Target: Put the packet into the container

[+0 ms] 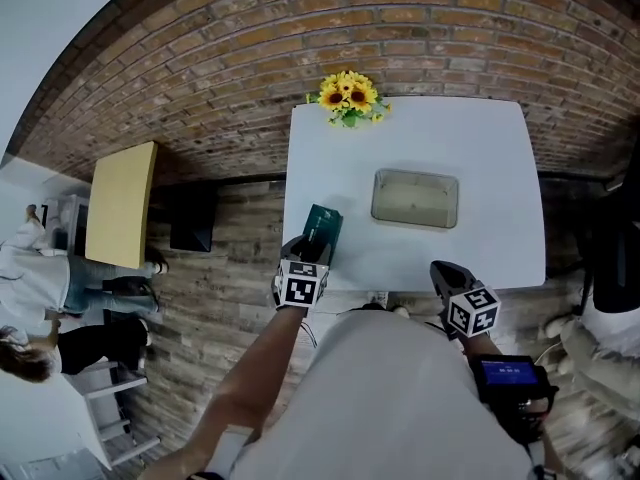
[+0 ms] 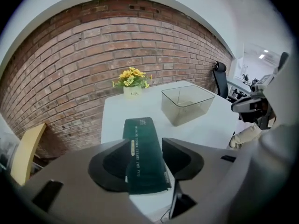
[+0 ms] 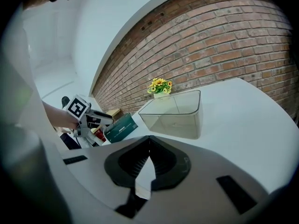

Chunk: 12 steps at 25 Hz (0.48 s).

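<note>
The task is at its start. The dark green packet (image 1: 323, 228) is not yet in the container (image 1: 415, 198). It lies on the white table (image 1: 480, 168) to the left of the container and a little nearer the person, close to the table's near left edge and well apart from the container's wall. The container is clear and has nothing in it.

The left gripper (image 1: 308, 255) is at the packet's near end. Its jaws stand roughly half open, one on each side of the packet, and do not appear to press on it, so it seems not yet grasped. The right gripper (image 1: 447, 276) hangs off the table's near edge, on the person's side of the container. Its jaws are together with nothing between them.

A pot of yellow flowers (image 1: 348, 96) stands beyond the container at the table's far edge.

What is left is likely everything: closing on the packet, lifting it, carrying it over the container's rim and letting go.
</note>
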{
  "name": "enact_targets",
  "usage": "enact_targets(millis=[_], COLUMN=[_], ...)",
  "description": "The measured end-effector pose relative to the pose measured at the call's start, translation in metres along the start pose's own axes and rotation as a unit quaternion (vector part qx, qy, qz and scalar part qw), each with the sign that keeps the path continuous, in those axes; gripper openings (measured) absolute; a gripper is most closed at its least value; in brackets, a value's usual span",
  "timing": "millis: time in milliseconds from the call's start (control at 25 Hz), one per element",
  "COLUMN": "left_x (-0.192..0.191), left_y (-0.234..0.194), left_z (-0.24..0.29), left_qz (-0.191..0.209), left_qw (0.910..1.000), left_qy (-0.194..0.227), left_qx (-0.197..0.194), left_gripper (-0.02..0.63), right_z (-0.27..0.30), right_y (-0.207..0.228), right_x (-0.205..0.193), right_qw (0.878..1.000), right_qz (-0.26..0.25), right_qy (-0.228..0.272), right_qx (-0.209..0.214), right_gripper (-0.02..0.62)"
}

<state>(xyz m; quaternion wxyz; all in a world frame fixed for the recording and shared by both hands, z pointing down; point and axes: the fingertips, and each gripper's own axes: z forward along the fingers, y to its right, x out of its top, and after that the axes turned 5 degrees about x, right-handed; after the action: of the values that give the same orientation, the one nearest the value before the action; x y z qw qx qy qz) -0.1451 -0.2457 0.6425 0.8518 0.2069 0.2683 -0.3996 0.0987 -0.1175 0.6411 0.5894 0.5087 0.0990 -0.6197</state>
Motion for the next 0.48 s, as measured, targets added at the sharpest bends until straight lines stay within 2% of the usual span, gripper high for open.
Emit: enact_targets(millis=[200,360,480], left_x=[-0.007,-0.012,-0.013], left_y=[-0.007,-0.011,-0.012], left_z=[0.018,0.034,0.043], left_qz=[-0.011,-0.027,-0.018], left_qw=[0.9993,0.9968,0.9945], left_qy=[-0.037,-0.075,-0.102], left_qx=[0.004,-0.006,-0.015], left_gripper=[0.353,0.383,0.383], right_z=[-0.002,-0.006,-0.008], right_y=[0.006,0.010,0.013], right_x=[0.000,0.001,0.001], right_qw=[1.000,1.000,0.999], right_qz=[0.011,0.017,0.022], right_qy=[0.001,0.005,0.007], right_qx=[-0.011,-0.023,-0.029], right_gripper=[0.007,0.006,0.006])
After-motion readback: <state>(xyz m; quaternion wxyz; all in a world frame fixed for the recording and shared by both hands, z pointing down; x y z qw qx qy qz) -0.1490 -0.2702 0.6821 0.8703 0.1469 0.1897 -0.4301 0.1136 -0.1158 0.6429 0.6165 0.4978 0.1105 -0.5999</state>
